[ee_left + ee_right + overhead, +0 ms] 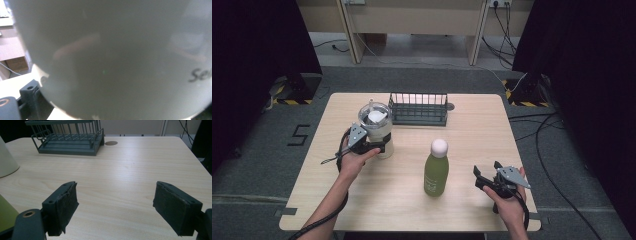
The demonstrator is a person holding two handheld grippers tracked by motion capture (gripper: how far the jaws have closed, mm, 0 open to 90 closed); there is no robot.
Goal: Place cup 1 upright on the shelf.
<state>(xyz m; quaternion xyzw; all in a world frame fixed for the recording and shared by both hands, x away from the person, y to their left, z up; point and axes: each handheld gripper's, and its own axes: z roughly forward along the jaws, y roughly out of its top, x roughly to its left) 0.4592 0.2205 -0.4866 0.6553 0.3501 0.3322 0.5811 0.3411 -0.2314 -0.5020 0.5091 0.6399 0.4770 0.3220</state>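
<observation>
A cream tumbler (377, 131) with a clear lid stands on the left part of the table. My left gripper (380, 145) is shut on its lower body, one jaw on each side. In the left gripper view the tumbler's pale wall (112, 57) sits right against the camera, with one black jaw pressed to it at the lower left. A green bottle (436, 174) with a white cap stands upright mid-table. My right gripper (487, 170) is to the right of the bottle near the front edge. It is open (117, 205), with bare wood between its pads.
A dark wire rack (418, 107) stands empty at the back centre of the wooden table (472, 130), beside a round cable grommet (450, 106). In the right gripper view the rack (67, 137) lies far ahead, and the bottle's green edge (5, 215) is at the left.
</observation>
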